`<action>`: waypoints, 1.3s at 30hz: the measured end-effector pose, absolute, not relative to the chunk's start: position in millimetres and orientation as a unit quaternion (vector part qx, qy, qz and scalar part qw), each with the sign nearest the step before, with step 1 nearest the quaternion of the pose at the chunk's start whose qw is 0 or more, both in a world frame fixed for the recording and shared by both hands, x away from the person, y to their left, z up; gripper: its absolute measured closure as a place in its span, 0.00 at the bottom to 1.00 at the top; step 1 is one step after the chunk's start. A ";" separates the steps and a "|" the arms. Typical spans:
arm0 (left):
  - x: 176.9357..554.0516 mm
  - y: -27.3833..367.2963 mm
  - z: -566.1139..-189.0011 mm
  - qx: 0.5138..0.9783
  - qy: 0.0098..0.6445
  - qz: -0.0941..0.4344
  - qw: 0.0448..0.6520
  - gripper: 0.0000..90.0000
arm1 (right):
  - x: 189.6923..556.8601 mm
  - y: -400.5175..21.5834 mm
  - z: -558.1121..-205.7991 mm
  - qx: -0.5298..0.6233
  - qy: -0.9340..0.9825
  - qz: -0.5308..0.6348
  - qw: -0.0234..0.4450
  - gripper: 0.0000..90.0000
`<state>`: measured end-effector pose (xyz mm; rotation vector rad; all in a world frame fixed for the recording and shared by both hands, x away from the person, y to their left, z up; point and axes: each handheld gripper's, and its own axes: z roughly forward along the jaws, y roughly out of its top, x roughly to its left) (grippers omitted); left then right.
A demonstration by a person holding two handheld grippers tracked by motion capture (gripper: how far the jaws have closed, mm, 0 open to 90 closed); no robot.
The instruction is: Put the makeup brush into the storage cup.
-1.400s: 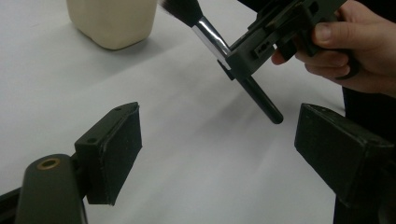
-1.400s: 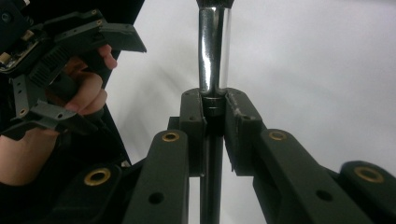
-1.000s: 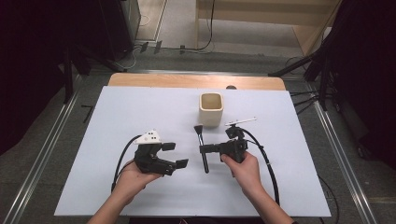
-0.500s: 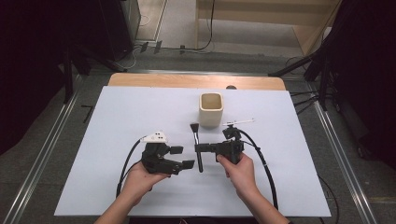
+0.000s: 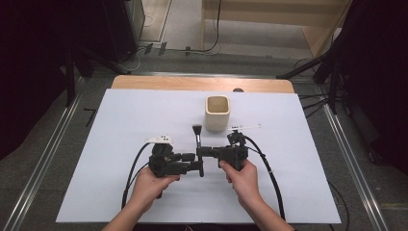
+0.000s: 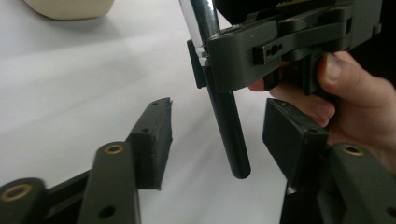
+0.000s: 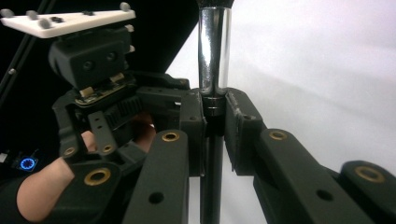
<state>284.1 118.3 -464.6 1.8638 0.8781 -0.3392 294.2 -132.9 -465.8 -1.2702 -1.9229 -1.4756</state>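
A make-up brush (image 5: 197,144) with a black handle, a chrome ferrule and a dark head lies near the middle of the white table. My right gripper (image 5: 201,152) is shut on it just below the ferrule (image 7: 213,56), its jaws (image 7: 214,121) tight on both sides. My left gripper (image 5: 196,163) is open, coming from the left. In the left gripper view its jaws (image 6: 224,140) stand wide on either side of the handle's lower end (image 6: 231,135), not touching it. The right gripper (image 6: 205,65) grips the brush higher up.
A cream square cup (image 5: 217,113) stands upright just beyond the brush head; its base edge (image 6: 70,7) shows at the top of the left gripper view. A thin white stick (image 5: 246,127) lies right of the cup. The white board (image 5: 120,115) has free room left and right.
The right gripper moved left and shut on the brush. The left gripper moved right, and its open jaws now straddle the handle's end.
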 end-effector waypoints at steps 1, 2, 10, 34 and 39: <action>284.1 118.3 -464.6 0.772 0.364 -0.140 0.503 0.52 | 294.2 -132.9 -465.8 -0.455 -0.688 -0.528 0.201 0.89; 284.2 117.9 -465.2 0.770 0.366 -0.144 0.502 0.52 | 294.0 -132.5 -466.2 -0.453 -0.687 -0.532 0.200 0.89; 286.3 116.4 -470.0 0.758 0.383 -0.182 0.495 0.68 | 291.3 -129.4 -466.1 -0.450 -0.686 -0.538 0.193 0.89; 290.8 119.5 -472.9 0.741 0.405 -0.221 0.488 0.88 | 287.4 -126.7 -468.2 -0.448 -0.686 -0.544 0.179 0.77; 291.1 119.4 -472.9 0.749 0.398 -0.219 0.481 0.88 | 287.7 -132.8 -463.8 -0.439 -0.685 -0.560 0.157 0.56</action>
